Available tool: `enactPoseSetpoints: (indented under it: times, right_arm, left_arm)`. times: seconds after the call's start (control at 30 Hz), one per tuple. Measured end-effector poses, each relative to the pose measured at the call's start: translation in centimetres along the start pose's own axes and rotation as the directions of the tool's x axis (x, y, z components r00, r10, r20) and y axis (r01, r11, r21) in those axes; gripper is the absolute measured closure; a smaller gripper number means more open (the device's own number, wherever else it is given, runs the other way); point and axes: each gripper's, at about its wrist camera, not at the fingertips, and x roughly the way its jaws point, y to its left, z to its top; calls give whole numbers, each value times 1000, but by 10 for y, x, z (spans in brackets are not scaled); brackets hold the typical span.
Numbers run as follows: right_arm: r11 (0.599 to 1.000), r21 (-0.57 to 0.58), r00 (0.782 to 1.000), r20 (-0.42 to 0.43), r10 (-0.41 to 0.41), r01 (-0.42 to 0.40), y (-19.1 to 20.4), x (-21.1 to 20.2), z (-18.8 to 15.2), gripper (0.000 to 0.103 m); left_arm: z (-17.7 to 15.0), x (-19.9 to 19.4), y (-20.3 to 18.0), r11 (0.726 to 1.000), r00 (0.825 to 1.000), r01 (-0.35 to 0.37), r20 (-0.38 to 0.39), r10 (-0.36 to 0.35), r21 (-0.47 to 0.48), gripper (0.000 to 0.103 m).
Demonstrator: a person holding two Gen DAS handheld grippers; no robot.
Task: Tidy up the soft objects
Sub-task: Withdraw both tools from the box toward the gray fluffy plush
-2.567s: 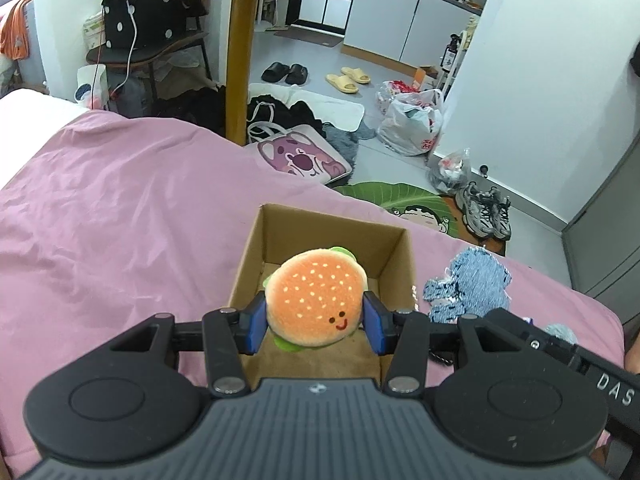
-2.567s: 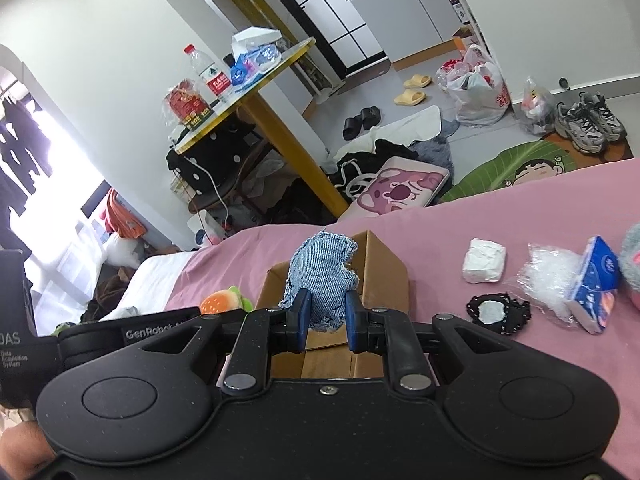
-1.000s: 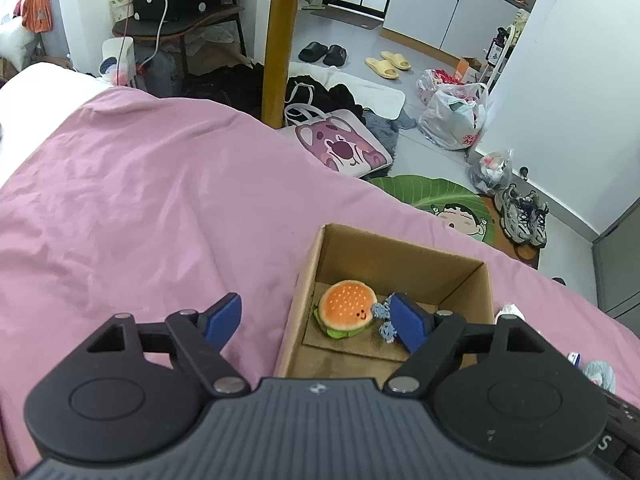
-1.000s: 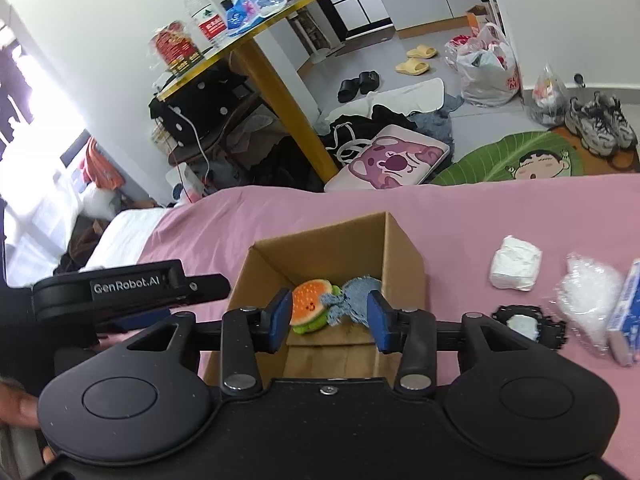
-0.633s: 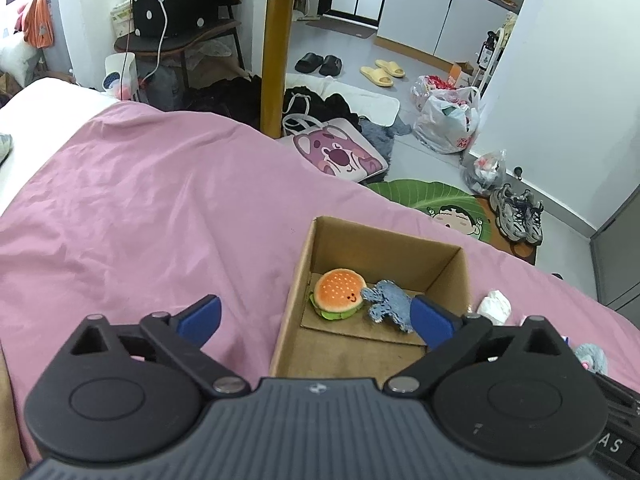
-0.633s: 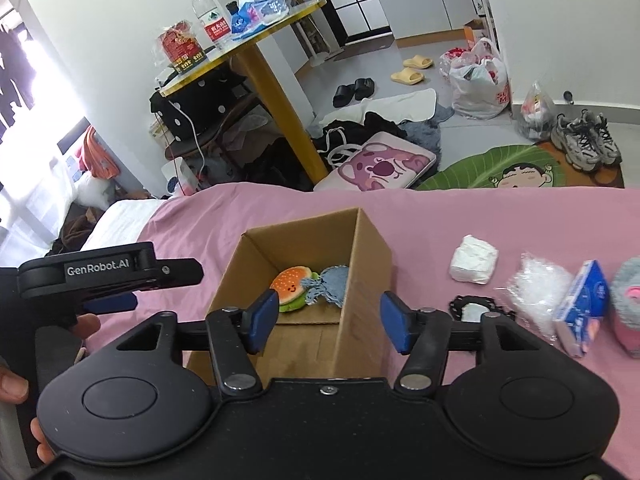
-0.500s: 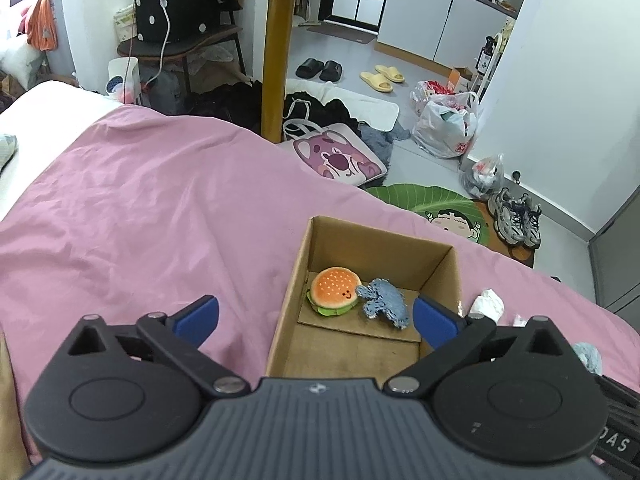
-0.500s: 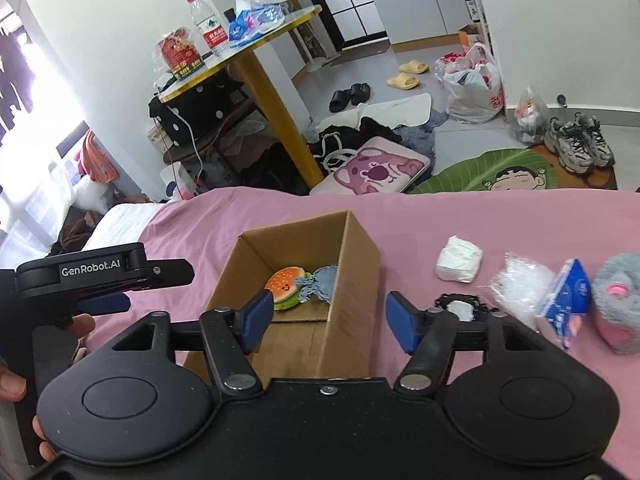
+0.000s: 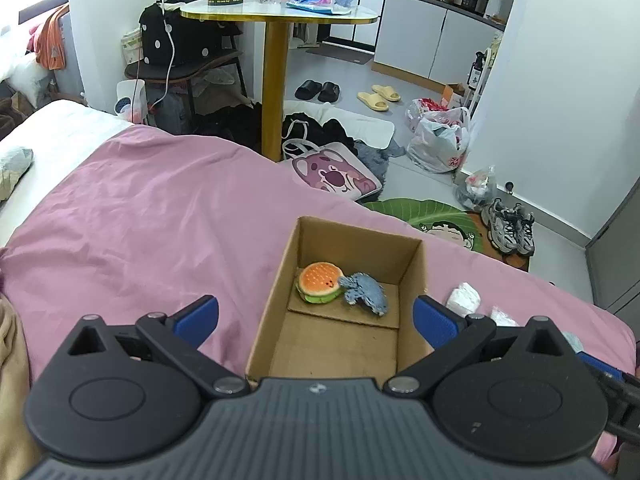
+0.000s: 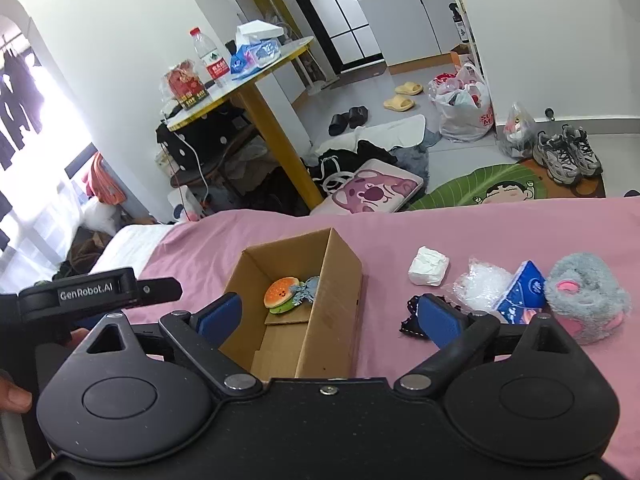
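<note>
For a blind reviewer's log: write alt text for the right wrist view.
An open cardboard box on a pink bedspread holds a burger plush touching a blue knitted toy. The right claw hangs open above it; a white wad, tissue pack and grey fluffy plush lie to the right.

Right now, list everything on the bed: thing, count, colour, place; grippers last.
cardboard box: one, brown, on the pink bedspread
burger plush: one, orange and green, inside the box
blue knitted cloth: one, blue, in the box, touching the burger
white wad: one, right of the box
black-rimmed item: one, partly hidden
clear plastic bag: one
tissue pack: one, blue
grey furry toy: one, grey and pink, far right
left gripper: open, empty
right gripper: open, empty
</note>
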Motion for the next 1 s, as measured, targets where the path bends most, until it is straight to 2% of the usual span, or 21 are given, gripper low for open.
enactPoseSetpoints:
  times: [0.43,0.73,1.0]
  right_arm:
    - [1000,28,1000,16,6,-6,-26,-39,-9,7]
    - [999,45,999,44,-31,29,-49,-62,-10,6]
    - [995,82,995,71,-69,64,-73,-76,-12,6]
  left_arm:
    - [-20,-33,-26,1000,1000,27,-2,-27,5,1]
    - [-31,-46,-54,999,999,36,-5,-36,39,1]
    - [-39,-53,-81,996,996,66,49,-69,54,1]
